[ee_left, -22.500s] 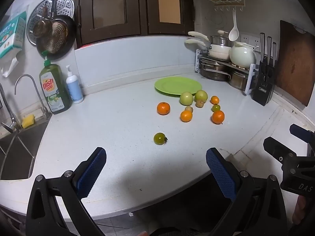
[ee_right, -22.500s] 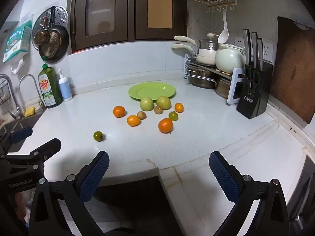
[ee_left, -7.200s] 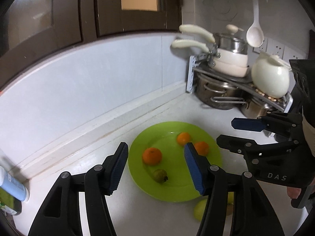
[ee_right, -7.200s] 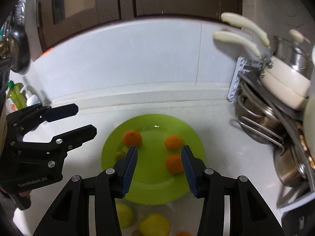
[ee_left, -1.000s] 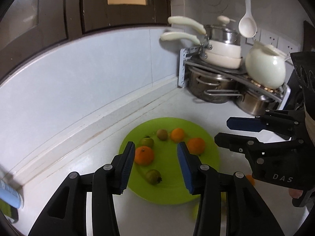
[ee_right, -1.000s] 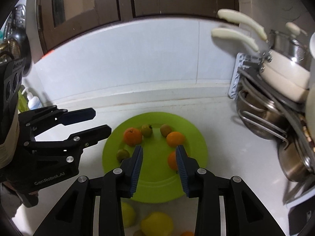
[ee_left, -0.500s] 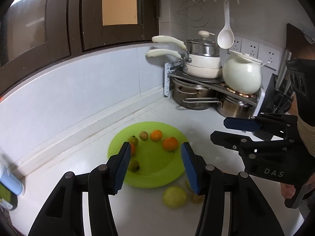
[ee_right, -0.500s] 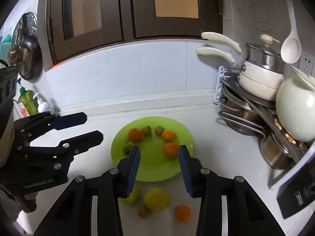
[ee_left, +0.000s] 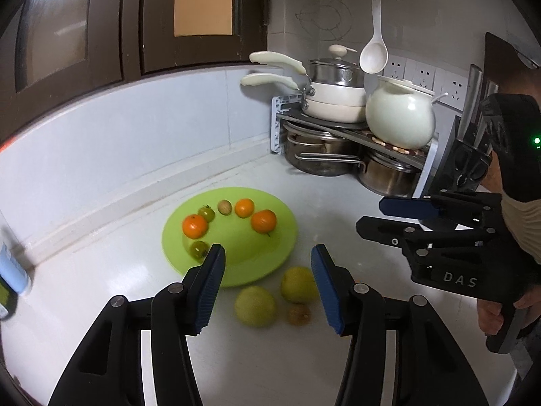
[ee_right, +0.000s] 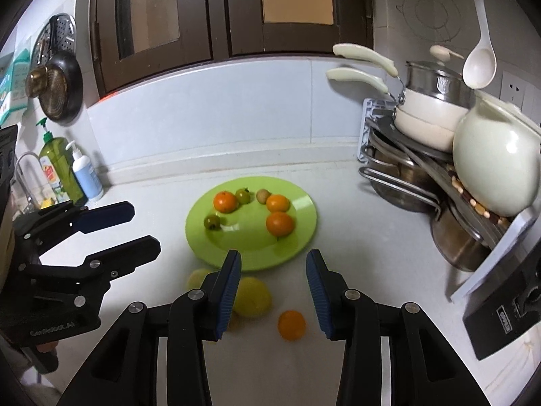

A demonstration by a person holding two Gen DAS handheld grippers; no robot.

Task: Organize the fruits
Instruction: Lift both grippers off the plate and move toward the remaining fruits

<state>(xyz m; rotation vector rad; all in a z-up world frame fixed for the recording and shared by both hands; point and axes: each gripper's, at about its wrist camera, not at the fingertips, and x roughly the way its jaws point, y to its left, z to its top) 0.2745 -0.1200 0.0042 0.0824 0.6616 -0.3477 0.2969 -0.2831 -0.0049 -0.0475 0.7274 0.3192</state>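
A green plate [ee_left: 284, 237] [ee_right: 304, 223] on the white counter holds three oranges [ee_left: 263, 221] [ee_right: 279, 223], two small green fruits [ee_left: 198, 249] and a small brown one [ee_left: 224, 207]. In front of the plate lie two yellow-green apples [ee_left: 255, 305] [ee_right: 253, 297], a small brown fruit [ee_left: 299, 314] and a small orange [ee_right: 291, 324]. My left gripper [ee_left: 268, 282] is open and empty above the apples. My right gripper [ee_right: 274, 291] is open and empty above the small orange. Each also shows in the other's view, the right [ee_left: 399, 216] and the left [ee_right: 128, 226].
A rack of pots [ee_left: 324, 155] [ee_right: 422, 176] with a white jar [ee_left: 400, 118] stands at the right of the plate. A knife block [ee_right: 507, 308] is at the far right. Soap bottles [ee_right: 67, 172] and a tap stand at the left by the wall.
Both grippers have pulled back and up from the plate, so the apples and loose fruits in front of it have come into view. Both stay open and empty.
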